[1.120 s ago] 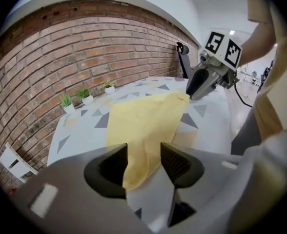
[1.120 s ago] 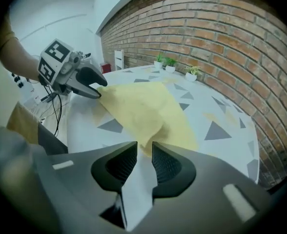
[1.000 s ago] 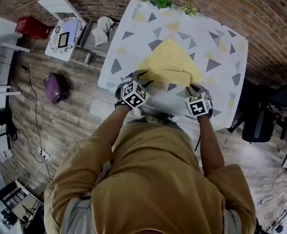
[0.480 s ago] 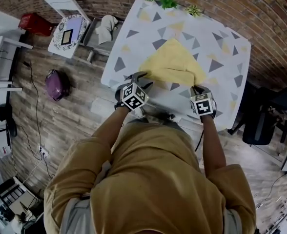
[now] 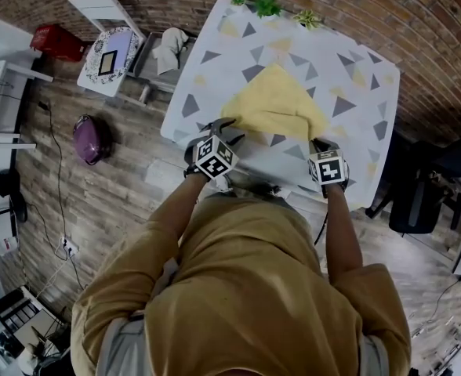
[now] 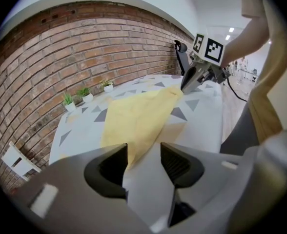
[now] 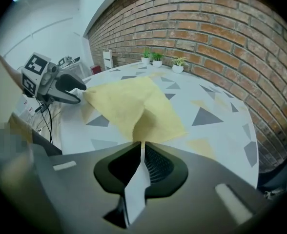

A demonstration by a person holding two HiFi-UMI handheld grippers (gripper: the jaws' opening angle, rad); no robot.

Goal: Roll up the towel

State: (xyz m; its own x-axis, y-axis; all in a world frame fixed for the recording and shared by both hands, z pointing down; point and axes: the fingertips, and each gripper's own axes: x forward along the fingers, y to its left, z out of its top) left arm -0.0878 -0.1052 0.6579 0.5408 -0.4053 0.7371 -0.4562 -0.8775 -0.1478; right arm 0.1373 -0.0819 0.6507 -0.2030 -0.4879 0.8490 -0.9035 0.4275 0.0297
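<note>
On triangle-print table (image 5: 215, 84): yellow towel (image 5: 277, 104) | brick wall (image 5: 372, 6) behind | plank floor (image 5: 121, 186)

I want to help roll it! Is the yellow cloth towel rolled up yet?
Not yet. The yellow cloth towel lies spread out on the triangle-patterned table, no roll showing.

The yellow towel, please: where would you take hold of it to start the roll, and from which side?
Its two near corners, approached from the person's side of the table. The towel lies flat with those thin corners closest to that edge. The right gripper is shut on one; the other sits between the jaws of the open left gripper.
</note>
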